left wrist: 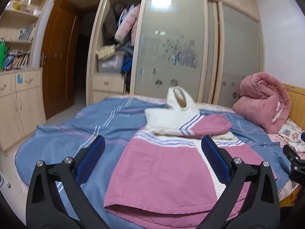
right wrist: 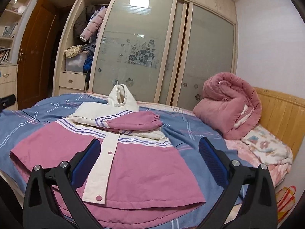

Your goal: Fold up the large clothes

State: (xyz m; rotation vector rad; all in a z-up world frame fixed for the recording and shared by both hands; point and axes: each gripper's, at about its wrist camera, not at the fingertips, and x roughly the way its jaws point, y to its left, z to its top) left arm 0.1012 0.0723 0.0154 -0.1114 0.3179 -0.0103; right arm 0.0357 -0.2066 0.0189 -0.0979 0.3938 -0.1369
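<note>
While the pink-and-white jacket lay flat on the bed, one sleeve folded across the chest, left gripper and right gripper both hung spread wide, gripping nothing.

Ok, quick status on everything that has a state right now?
left gripper: open, empty
right gripper: open, empty
jacket: flat on the bed, placket snapped shut
sleeve: folded across the chest
quilt: rolled up by the headboard
wardrobe door: slid partly open
</note>
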